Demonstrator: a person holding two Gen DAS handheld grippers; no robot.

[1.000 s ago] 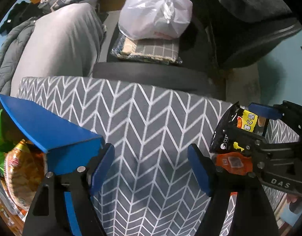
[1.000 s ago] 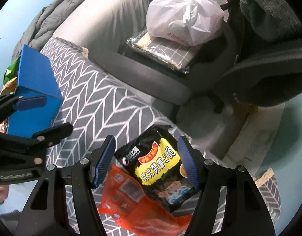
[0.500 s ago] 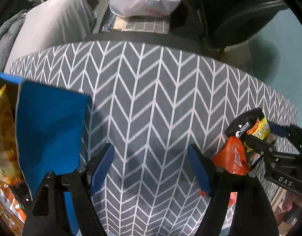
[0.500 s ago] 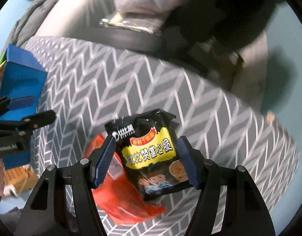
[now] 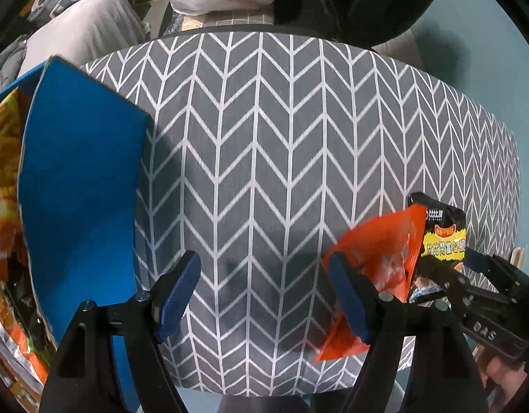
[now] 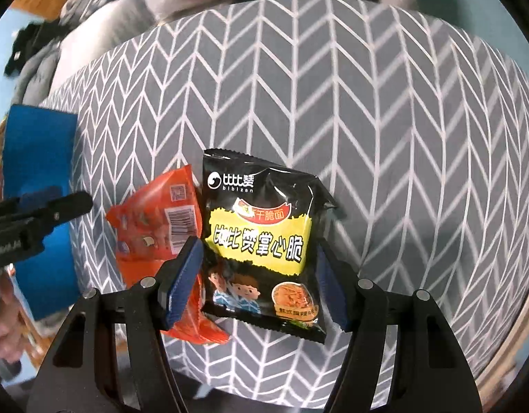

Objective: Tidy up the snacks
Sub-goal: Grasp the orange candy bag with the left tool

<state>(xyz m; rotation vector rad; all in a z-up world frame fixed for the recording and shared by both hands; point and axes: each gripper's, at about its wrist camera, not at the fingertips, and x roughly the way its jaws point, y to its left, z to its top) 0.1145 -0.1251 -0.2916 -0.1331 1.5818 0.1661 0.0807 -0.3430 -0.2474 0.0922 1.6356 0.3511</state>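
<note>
Here we see both tongs pointing down at the desk (image 5: 271,144), which is covered in grey cloth with a white herringbone pattern. The right tongs (image 6: 257,282) have their blue pads pressed on either side of a black snack packet (image 6: 261,241), holding it in the lower middle of the right wrist view. An orange snack packet (image 6: 158,227) shows beside and partly beneath it, at the left pad; whether it is gripped too we cannot tell. The left tongs (image 5: 264,296) stand wide apart with nothing between them, above bare cloth. At the left edge of the left wrist view a blue box (image 5: 78,186) holds more snack packets (image 5: 3,172).
</note>
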